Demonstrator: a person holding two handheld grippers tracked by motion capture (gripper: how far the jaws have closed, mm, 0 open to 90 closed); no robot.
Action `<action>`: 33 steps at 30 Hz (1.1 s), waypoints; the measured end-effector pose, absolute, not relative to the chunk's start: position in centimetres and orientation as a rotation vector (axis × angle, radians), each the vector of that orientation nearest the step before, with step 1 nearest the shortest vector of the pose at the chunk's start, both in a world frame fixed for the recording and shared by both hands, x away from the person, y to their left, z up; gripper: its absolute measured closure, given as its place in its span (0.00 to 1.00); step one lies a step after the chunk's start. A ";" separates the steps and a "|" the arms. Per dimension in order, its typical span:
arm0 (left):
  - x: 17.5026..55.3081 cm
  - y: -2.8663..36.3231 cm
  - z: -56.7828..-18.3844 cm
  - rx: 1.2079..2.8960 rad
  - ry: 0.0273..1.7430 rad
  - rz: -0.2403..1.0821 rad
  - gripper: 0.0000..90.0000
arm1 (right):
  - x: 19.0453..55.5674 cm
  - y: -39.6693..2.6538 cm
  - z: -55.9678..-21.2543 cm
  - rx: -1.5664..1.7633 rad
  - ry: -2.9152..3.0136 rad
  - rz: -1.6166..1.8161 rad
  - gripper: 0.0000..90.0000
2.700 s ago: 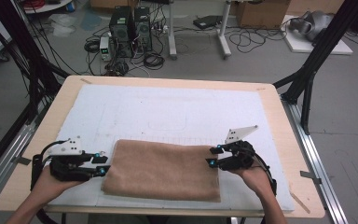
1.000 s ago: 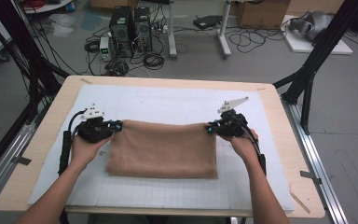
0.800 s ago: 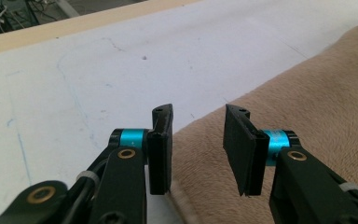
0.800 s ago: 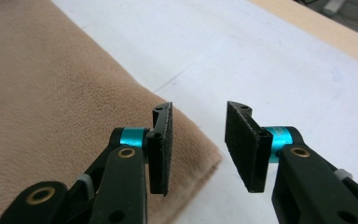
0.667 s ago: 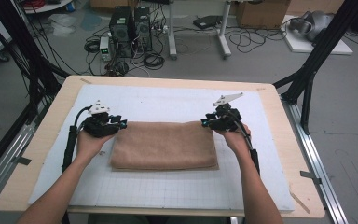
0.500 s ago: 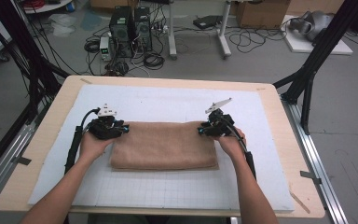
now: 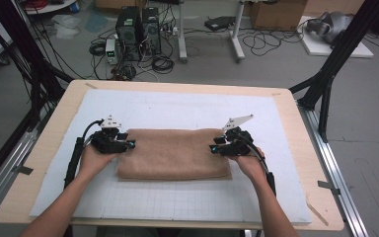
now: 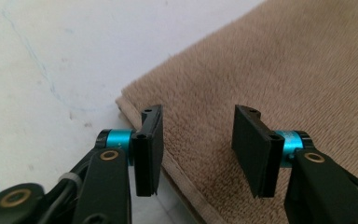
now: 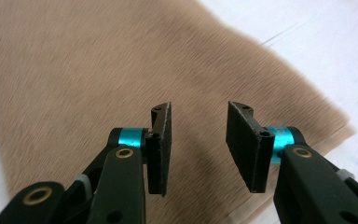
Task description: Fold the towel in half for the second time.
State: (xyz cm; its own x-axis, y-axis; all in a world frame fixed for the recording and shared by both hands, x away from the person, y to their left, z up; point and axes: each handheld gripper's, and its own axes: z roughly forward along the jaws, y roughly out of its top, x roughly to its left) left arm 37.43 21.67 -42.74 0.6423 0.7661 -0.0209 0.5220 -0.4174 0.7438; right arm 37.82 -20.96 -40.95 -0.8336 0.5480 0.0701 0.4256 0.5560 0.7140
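A tan towel [image 7: 173, 154] lies folded flat on the white mat [image 7: 177, 108]. My left gripper [image 7: 130, 144] sits at the towel's left end and has just been opening. In the left gripper view its jaws [image 8: 198, 144] stand apart over the towel's corner [image 8: 261, 84], with nothing pinched between the pads. At the towel's right end my right gripper [image 7: 212, 148] has also just been opening. Its jaws [image 9: 198, 140] hover apart above the towel [image 9: 98, 70] in the right gripper view, and the gap between them holds no cloth.
The white gridded mat covers a wooden table [image 7: 301, 148]. Black frame struts [image 7: 325, 74] rise at the table's right, and more stand at its left [image 7: 34, 74]. Computers and cables [image 7: 138, 29] lie on the floor beyond the far edge.
Both grippers carried the towel's near edge up and over to the far side, folding it narrower. They then came back toward me a little and let go of the cloth, jaws spreading.
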 end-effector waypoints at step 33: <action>35.1 22.4 -42.1 2.068 1.001 0.408 0.53 | 32.7 -21.5 -40.9 0.678 2.681 1.225 0.65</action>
State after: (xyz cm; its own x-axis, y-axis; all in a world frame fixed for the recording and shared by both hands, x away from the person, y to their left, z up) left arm 35.11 22.36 -42.14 0.6373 0.7691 -0.0480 0.5162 -0.3798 0.7676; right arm 32.67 -21.50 -40.87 -0.8929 0.4436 0.0771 0.3487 0.5730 0.7417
